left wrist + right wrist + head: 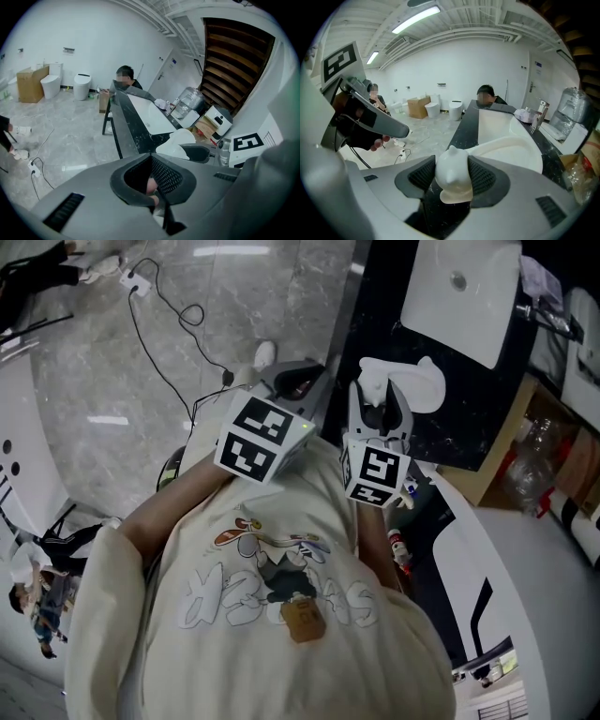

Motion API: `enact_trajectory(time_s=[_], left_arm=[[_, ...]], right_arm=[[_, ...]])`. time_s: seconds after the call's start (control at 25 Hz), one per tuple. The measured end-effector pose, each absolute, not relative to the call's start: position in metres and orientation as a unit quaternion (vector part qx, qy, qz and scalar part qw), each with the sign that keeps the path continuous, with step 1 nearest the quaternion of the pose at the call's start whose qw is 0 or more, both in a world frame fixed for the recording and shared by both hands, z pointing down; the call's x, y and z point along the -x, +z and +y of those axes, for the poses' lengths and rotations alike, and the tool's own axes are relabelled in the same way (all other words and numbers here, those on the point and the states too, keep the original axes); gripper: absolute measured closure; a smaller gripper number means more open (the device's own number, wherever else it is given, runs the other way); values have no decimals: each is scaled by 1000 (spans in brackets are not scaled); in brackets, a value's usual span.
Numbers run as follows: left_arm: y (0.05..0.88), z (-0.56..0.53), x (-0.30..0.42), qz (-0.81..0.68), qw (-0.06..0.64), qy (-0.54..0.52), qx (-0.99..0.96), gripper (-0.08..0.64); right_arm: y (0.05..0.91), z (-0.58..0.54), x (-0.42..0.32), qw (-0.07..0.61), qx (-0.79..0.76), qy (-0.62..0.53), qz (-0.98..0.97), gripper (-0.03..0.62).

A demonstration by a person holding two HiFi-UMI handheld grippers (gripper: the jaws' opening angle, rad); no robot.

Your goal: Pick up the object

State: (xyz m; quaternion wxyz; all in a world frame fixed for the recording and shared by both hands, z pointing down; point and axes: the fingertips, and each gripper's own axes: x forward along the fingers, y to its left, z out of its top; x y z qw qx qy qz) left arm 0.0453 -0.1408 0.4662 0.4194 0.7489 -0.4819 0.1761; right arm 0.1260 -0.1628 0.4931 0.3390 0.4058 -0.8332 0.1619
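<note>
My right gripper (380, 413) (452, 176) is shut on a white moulded object (453, 180) with a small point on top and a long curved part running off to the right. In the head view the white object (405, 381) sticks out past the jaws, over the black counter (375, 306). My left gripper (298, 381) (152, 180) is held level beside it, jaws together, and nothing shows between them but a bit of skin behind the gap. In the right gripper view the left gripper (370, 119) hangs at the left as one closed beak.
A white basin (459, 296) (501, 126) sits in the black counter (126, 126). Cables and a power strip (133, 279) lie on the grey marble floor. A person (486, 96) sits at the counter's far end. A water jug (574, 110), cardboard box (30, 84) and toilets stand further off.
</note>
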Motion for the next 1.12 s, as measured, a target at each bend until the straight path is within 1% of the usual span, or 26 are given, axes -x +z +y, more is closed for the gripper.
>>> enact_trajectory(time_s=[0.8,1.12], left_arm=[[433,-140,-37,-430,369,191,-802,546],[422,-131,-30,-398,360,191,-822,548]], right_arm=[[460,-139,-131,283,-506,167,-797,362],[446,-119,-125,269,-550,162,-774,362]])
